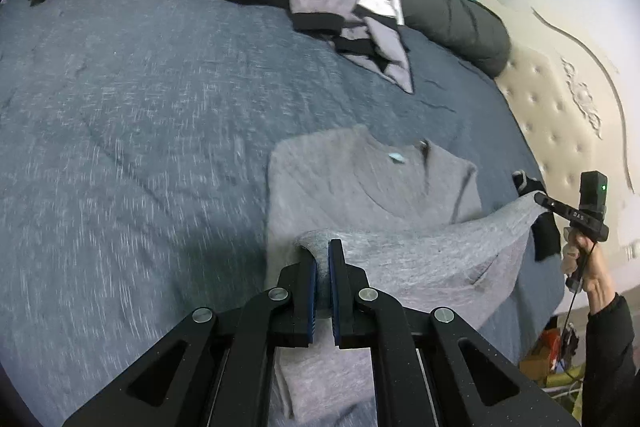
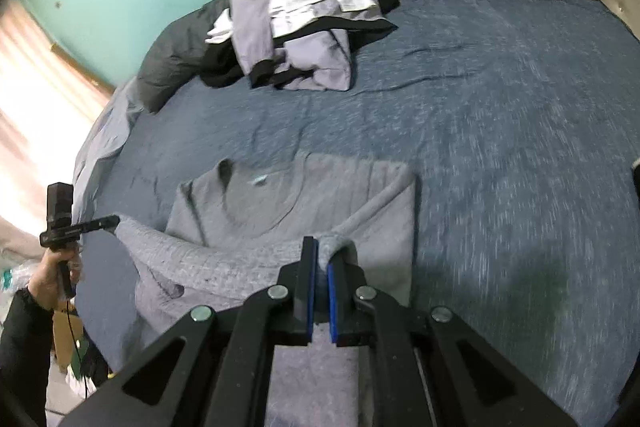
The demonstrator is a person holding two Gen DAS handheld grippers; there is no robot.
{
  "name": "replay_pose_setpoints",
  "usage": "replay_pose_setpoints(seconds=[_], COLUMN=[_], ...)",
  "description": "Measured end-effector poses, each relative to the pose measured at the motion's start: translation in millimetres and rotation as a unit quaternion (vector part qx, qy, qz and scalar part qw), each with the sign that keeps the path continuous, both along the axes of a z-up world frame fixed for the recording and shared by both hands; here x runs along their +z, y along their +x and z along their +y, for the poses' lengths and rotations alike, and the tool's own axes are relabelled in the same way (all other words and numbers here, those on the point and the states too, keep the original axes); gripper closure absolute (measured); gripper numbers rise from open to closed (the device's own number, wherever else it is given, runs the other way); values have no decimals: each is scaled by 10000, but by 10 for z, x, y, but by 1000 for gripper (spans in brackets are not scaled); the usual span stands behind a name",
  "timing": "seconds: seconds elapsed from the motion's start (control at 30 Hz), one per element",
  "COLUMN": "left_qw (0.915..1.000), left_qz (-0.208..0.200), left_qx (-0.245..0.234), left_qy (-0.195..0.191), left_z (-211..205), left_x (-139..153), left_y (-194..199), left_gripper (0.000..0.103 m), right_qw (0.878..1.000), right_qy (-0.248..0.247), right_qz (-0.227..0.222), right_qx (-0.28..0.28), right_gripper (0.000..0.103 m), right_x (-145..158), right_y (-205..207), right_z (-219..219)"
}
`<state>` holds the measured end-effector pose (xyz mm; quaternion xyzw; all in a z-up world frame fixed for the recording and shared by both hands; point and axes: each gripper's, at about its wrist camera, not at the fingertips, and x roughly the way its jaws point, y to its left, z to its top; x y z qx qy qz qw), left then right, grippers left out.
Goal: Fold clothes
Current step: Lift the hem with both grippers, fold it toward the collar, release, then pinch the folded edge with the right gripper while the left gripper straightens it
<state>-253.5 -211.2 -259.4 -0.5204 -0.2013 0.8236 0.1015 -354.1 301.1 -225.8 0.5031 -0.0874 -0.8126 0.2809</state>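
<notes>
Black jaws with blue pads on the left gripper (image 1: 323, 267) pinch a bunched corner of the grey shirt (image 1: 360, 187); the right gripper (image 2: 323, 263) clamps the opposite corner, the soft knit hem stretched between them over the speckled blue bedspread (image 1: 140, 107). Only the left view shows the tufted cream headboard (image 1: 560, 107); only the right shows bright curtains (image 2: 32, 87). A clothes pile (image 2: 304, 27) lies far.

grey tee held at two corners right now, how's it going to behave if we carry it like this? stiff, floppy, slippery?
Likely floppy: the grey t-shirt sags in a curve between the left gripper and right gripper. Probably light, since small pinches of fabric lift its edge. Apparently not slippery: both pinches hold, and the part on the blue bedspread lies flat.
</notes>
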Motion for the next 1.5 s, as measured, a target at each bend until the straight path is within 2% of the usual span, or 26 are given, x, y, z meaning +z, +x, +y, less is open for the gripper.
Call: replay_pose_setpoints(seconds=[0.23,0.43,0.57,0.67,0.77,0.83,0.9,0.93,0.97,1.03,1.1,1.23,1.3,1.33,1.37,1.5], left_qw=[9999,9998,9990,9984,9971,9973,9979,9982,9982,9967,9949,9923,9910,9907,9904,9893], left_qz=[-37,-47,-17,133,322,421,492,521,552,546,411,216,138,109,81,5], left_qx=[54,186,418,518,676,575,424,293,130,-303,-642,-856,-915,-903,-891,-809], left_qy=[-77,25,157,205,161,183,8,-99,-197,-522,-658,-864,-968,-1012,-1055,-1212], left_z=[-90,-42,-79,-140,-199,-178,-111,-57,3,169,313,451,504,510,517,512], left_x=[-338,-723,-846,-786,-640,-558,-477,-446,-423,-427,-518,-719,-815,-852,-889,-1001], left_y=[-512,-780,-787,-726,-618,-538,-453,-406,-358,-271,-217,-183,-187,-204,-221,-313], left_gripper=[97,96,85,83,54,54,54,54,54,54,55,55,55,55,55,55], right_qw=[9998,9993,9988,9987,9987,9986,9981,9970,9964,9953,9956,9983,9963,9937,9902,9810], right_qy=[167,319,356,332,155,167,269,322,224,-76,-162,230,588,831,1073,1631], right_qz=[-41,-54,53,258,334,275,383,494,545,543,513,524,525,526,526,428], right_qx=[-111,-212,-341,-297,-347,-415,-406,-492,-610,-799,-765,-102,348,533,717,964], right_gripper=[99,98,98,97,92,88,71,44,36,36,36,38,45,56,62,75], right_x=[-349,-740,-870,-811,-714,-676,-608,-567,-531,-484,-476,-565,-683,-759,-835,-1100], right_y=[-571,-779,-807,-763,-726,-701,-639,-604,-574,-520,-451,-229,-111,-70,-30,-61], right_z=[-86,-175,-159,-169,-117,-110,-118,-96,-35,96,131,-86,-261,-348,-435,-627])
